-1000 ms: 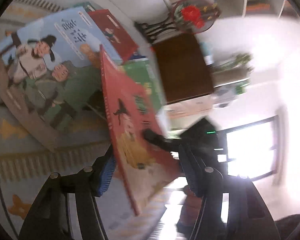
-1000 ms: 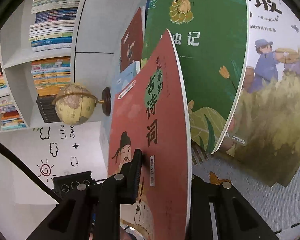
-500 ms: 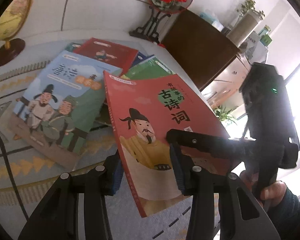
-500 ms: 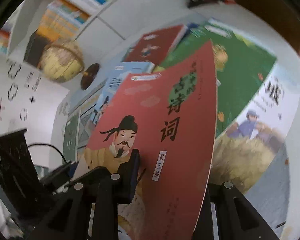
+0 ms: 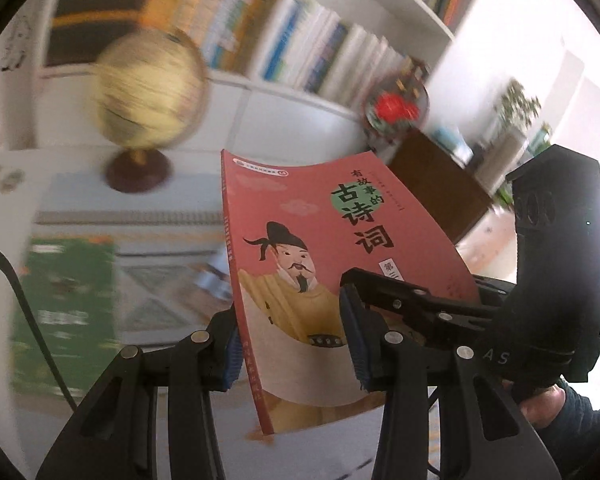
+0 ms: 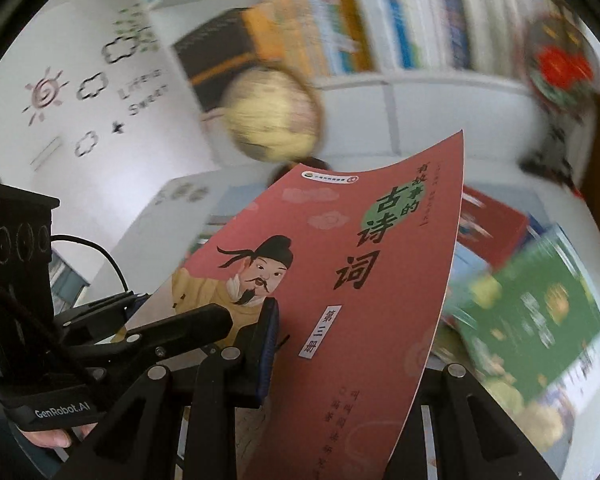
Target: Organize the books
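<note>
A thin red book with a bearded man in yellow robes on its cover is held up off the table, cover facing me. My left gripper is shut on its lower spine edge. My right gripper is shut on its lower right part; it shows in the left wrist view too. The same red book fills the right wrist view, bowed slightly. A green book and a dark red book lie on the table to the right.
A yellow globe on a dark base stands at the back of the table. White shelves full of books run behind it. A red-flower ornament and a brown cabinet are at the right. A green book lies at left.
Both grippers have lifted and tilted the red book upward, so the views now face the globe and bookshelves instead of the books spread on the table.
</note>
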Tool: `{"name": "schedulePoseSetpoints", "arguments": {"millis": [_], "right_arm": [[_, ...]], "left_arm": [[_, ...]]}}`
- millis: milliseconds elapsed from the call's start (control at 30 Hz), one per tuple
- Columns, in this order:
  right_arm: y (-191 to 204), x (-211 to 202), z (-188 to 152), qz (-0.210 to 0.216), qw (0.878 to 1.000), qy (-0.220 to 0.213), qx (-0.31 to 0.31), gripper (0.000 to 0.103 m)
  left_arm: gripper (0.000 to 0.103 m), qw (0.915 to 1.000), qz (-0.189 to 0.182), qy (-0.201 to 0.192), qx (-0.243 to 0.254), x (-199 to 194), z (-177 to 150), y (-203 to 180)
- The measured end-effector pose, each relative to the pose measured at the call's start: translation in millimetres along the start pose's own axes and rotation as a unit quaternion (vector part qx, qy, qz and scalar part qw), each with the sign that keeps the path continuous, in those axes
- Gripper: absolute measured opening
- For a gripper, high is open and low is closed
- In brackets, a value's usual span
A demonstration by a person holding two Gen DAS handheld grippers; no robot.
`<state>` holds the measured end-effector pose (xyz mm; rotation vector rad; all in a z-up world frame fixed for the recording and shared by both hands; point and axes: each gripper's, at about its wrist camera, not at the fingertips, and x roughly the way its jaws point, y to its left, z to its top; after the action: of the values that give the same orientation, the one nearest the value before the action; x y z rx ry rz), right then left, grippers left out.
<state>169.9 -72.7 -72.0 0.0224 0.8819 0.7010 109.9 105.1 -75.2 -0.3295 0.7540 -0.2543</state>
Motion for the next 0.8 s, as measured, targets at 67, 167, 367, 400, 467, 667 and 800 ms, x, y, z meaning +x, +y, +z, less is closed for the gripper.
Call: {"name": "schedulePoseSetpoints", "arguments": {"millis": [67,167,367,400,467,667,800], "right_arm": [[30.6,14.7,12.7,0.019,1.000,-0.001,-0.021,0.027],[70.3,43.0,26.7,0.033,0.999,0.005,-0.043,0.027],[137.2,118.1,34.8,0.059,0.995,0.042,-0.065,0.027],[147.4,132.9,33.7,0.061,0.994,0.051,-0.068,0.027],[159.9,155.7,31.3,0.062,0.993,0.067,-0.073,0.027],[175.1,218.0,21.2,0.059,0.990,0.114,-0.065,0.027],[169.6,244.0,18.3,0.055,0.988,0.133,-0.054,0.027]], "left_arm": [[0.039,0.9997,0.016,-0.014,-0.009,-20.9,3.3,28.4],[0.039,0.9987,0.037,-0.022,-0.028,-38.4,5.1,67.1],[0.039,0.9944,0.069,-0.016,-0.078,-52.5,-6.5,152.6],[0.039,0.9934,0.073,-0.012,-0.088,-50.7,-10.1,166.9],[0.039,0.9918,0.079,-0.002,-0.100,-44.1,-15.7,189.8],[0.039,0.9888,0.081,0.027,-0.123,-22.5,-29.3,235.6],[0.039,0.9877,0.073,0.043,-0.131,-7.2,-37.1,250.9]]}}
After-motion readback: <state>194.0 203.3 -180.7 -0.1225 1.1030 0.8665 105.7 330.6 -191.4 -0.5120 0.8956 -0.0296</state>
